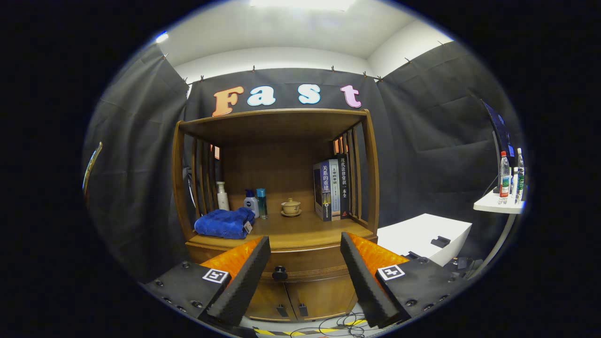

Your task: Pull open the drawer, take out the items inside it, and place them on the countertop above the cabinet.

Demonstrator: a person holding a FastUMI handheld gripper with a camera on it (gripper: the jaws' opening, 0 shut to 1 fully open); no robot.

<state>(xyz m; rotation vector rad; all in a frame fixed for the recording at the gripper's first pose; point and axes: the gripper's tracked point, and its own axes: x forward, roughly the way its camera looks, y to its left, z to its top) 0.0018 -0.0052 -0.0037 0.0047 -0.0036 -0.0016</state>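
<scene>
The gripper [305, 244] hangs in front of the wooden cabinet [277, 188], jaws wide apart and holding nothing. Between the two fingers [253, 267] and just beyond them sits the drawer [300, 265], shut flush, with its dark round knob [280, 272] a little left of the midline. Below the drawer, two small cabinet doors [300, 295] are closed too. Above it runs the bench [305, 232], the cabinet's countertop, and it already carries a fair crowd: a folded blue towel [224, 223] at the near left, a white pump bottle [222, 196] behind it, two small bottles [256, 203] beside that, a lidded tea cup on a saucer [291, 207] in the middle, and upright books [332, 188] at the far right. Off to the right stands a white box [422, 237], and further right a white table [497, 204] with water bottles [504, 177].
</scene>
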